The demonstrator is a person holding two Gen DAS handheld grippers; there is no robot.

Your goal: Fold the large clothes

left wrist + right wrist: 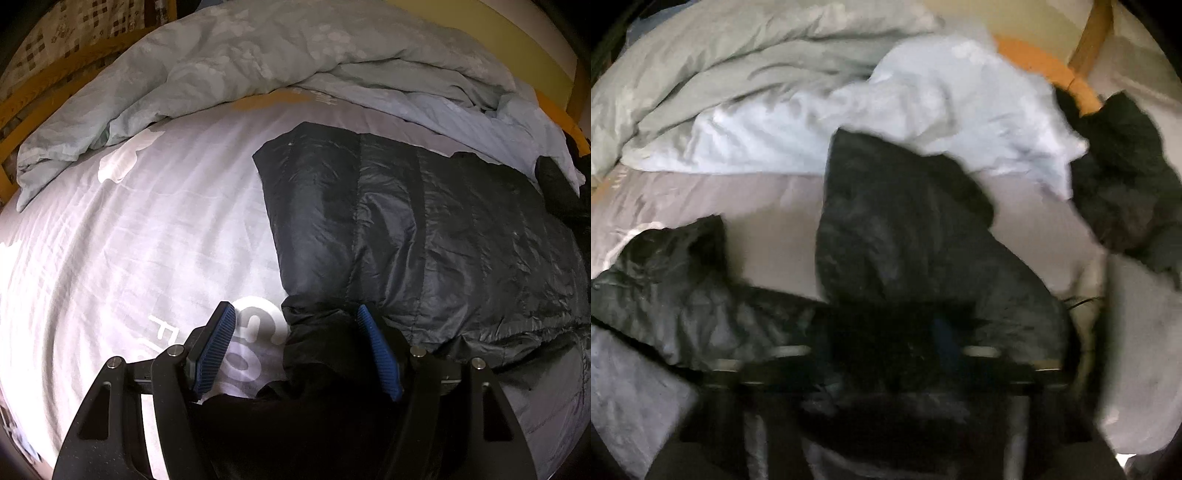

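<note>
Black quilted puffer jacket [424, 229], shiny, crumpled

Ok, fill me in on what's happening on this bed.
A person is folding a black puffer jacket on the bed sheet, with tongs in each hand. The left tongs stand open around a dark fold at the jacket's near edge. The right tongs, blurred, are shut, with jacket fabric bunched over them.

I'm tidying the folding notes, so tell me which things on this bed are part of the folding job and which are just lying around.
Part of the job:
- black puffer jacket
- left gripper, jaws open around the jacket's edge
- right gripper, blurred, buried in jacket fabric

Just lying about:
- crumpled grey-green duvet
- pale blue pillow
- printed bedsheet
- other dark garment
- wooden bed frame
</note>
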